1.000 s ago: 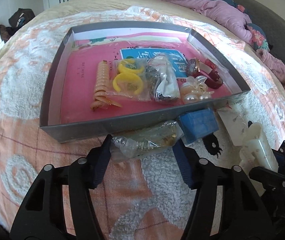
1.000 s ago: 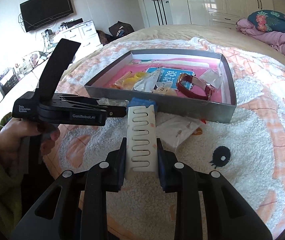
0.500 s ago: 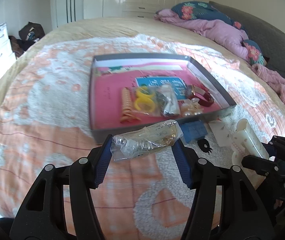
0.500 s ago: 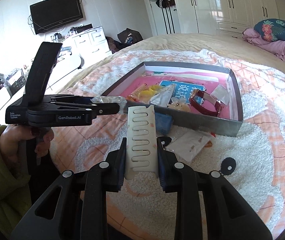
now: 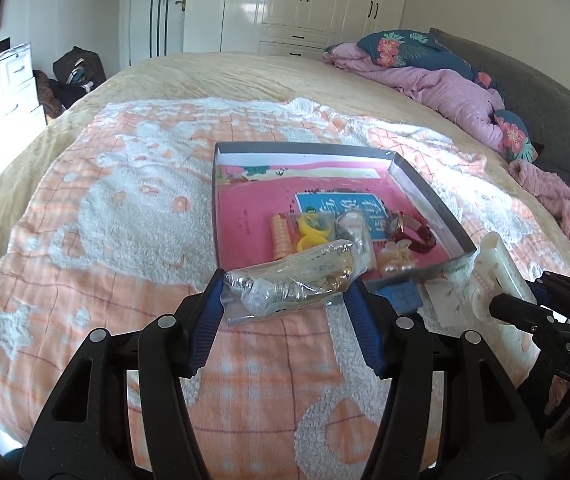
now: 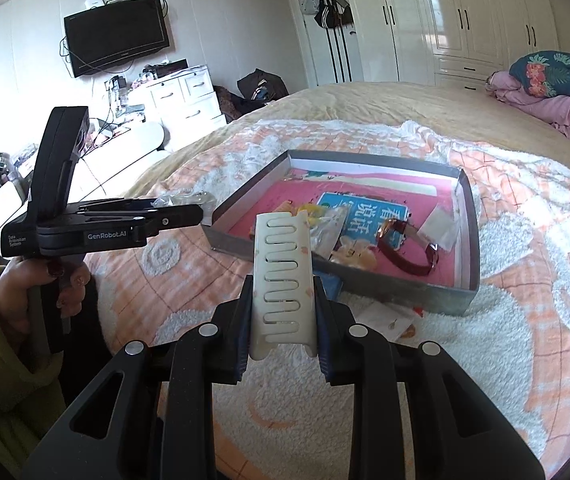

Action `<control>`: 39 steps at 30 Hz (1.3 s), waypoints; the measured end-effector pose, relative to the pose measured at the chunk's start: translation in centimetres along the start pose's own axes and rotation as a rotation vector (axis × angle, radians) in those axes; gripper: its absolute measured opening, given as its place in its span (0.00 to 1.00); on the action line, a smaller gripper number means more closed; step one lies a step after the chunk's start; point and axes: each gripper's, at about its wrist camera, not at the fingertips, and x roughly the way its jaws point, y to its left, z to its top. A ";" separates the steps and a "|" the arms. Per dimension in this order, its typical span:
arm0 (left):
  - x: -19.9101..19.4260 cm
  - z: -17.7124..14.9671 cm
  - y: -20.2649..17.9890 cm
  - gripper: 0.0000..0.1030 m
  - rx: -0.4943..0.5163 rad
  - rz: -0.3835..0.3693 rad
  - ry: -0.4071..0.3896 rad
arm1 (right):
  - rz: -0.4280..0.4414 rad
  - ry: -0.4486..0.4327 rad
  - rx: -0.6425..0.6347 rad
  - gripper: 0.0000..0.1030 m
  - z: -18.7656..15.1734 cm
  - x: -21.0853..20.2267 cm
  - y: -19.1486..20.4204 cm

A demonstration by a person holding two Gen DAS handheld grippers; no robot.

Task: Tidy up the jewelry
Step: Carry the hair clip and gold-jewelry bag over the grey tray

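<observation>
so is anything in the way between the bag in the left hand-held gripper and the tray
Nothing visible blocks it. The left hand-held gripper holds the clear bag of jewelry in the air just short of the tray's near wall. The near right part already holds hair ties, a watch and other bags; the pink floor on the left is bare.

Left wrist view: taken from behind the left gripper (image 5: 285,292), above the near edge of the bed (image 5: 85,208), angled downward and toward the wardrobe (image 5: 297,0). The tray (image 5: 425,192) is seen just beyond the fingertips, at close range. The right gripper (image 5: 525,304) is caught at the right edge.

Right wrist view: taken from behind the right gripper (image 6: 283,280), likewise angled down over the bed (image 6: 525,208), turned somewhat leftward toward the TV (image 6: 117,36). The left gripper (image 6: 189,212) is seen side-on at left.

Shared by both views: tray (image 6: 465,200), blanket (image 6: 545,264), wardrobe (image 6: 465,12), pillows (image 6: 549,72).
</observation>
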 end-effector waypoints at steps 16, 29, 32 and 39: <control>2.4 3.0 -1.3 0.49 0.039 -0.020 0.002 | -0.066 -0.037 0.009 0.25 2.8 0.8 -2.6; 5.8 3.2 0.3 0.49 0.019 0.020 0.058 | -0.139 -0.040 0.072 0.25 3.7 2.2 -6.6; 6.2 3.5 0.5 0.49 0.019 0.029 0.060 | -0.165 -0.040 0.091 0.25 3.7 2.3 -7.9; 7.3 4.1 1.4 0.49 0.005 0.043 0.066 | -0.221 -0.034 0.134 0.25 3.9 2.9 -10.8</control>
